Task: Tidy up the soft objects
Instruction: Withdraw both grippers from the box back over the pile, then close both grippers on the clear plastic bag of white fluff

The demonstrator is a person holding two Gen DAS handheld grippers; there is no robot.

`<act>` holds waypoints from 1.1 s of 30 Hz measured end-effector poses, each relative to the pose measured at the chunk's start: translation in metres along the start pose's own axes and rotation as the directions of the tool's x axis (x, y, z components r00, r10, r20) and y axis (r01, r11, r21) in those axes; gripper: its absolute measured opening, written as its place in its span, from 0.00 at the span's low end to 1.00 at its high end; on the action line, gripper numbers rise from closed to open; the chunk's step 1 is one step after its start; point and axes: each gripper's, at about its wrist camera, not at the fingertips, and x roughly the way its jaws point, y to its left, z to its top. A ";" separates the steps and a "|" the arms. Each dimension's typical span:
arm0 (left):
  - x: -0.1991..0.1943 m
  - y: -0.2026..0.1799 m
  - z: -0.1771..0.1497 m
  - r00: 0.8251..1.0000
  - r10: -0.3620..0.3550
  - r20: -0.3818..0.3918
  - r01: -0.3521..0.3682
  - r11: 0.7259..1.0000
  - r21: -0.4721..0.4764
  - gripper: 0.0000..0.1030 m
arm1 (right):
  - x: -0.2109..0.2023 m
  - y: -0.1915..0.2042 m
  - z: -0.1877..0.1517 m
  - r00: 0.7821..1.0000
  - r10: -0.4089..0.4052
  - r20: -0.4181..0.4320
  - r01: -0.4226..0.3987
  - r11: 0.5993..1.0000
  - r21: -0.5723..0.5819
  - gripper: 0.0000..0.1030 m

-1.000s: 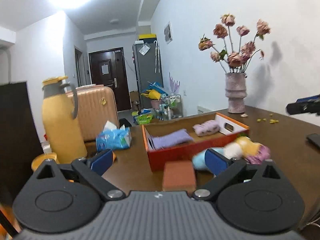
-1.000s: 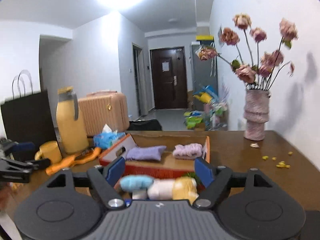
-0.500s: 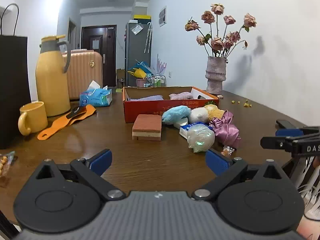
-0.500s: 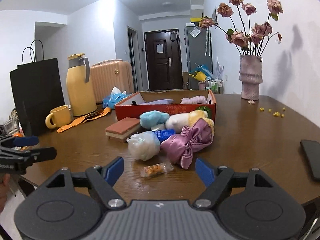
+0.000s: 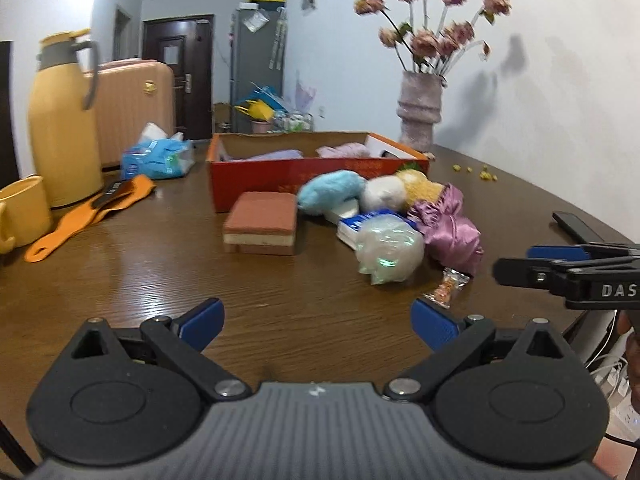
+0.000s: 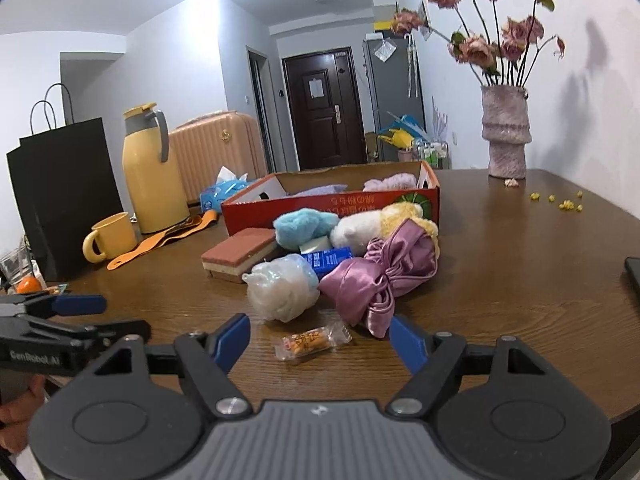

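Both grippers hover over the brown wooden table (image 5: pixel 160 272), fingers spread and holding nothing.

The landmark is the open red cardboard box (image 6: pixel 332 204). A lilac folded cloth (image 6: pixel 320 190) and a pink one (image 6: pixel 390 181) lie inside it. Just in front of it cluster a blue-white-yellow plush toy (image 6: pixel 352 226), a purple satin bow (image 6: pixel 380 276), a white mesh pouf (image 6: pixel 282 288) and a brick-coloured sponge block (image 6: pixel 238 254). The left gripper (image 5: pixel 316 322) and right gripper (image 6: pixel 320 338) sit nearer than the pile.

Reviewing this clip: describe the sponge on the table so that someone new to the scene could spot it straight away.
Find the red cardboard box in the middle of the wooden table. Just in front of its left end lies the sponge, left of the blue plush. It is the only flat rectangular block there, brick-red on top with a cream layer beneath.
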 end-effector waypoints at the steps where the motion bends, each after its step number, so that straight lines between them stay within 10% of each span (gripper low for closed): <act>1: 0.006 -0.002 0.001 1.000 -0.007 -0.007 0.007 1.000 0.003 0.99 | 0.005 -0.001 0.000 1.000 0.007 -0.011 -0.007 1.000 0.005 0.68; 13: 0.057 -0.004 0.027 0.997 -0.070 -0.032 0.069 0.997 -0.032 0.97 | 0.055 -0.003 0.010 0.995 0.085 -0.057 -0.081 0.994 0.070 0.42; 19: 0.085 0.017 0.040 0.972 -0.233 -0.033 0.218 0.944 -0.247 0.51 | 0.076 -0.009 0.037 0.989 0.147 -0.015 -0.144 0.984 0.106 0.32; 24: 0.106 0.021 0.040 0.956 -0.282 -0.082 0.251 0.930 -0.266 0.43 | 0.116 -0.011 0.051 0.986 0.133 -0.099 -0.123 0.988 0.097 0.32; 28: 0.112 0.027 0.035 0.937 -0.337 -0.095 0.290 0.899 -0.329 0.16 | 0.131 -0.015 0.045 0.973 0.185 -0.140 -0.162 0.974 0.160 0.16; 33: 0.086 0.023 0.037 0.949 -0.314 -0.042 0.292 0.918 -0.269 0.09 | 0.125 -0.008 0.044 0.965 0.218 -0.145 -0.193 0.966 0.172 0.04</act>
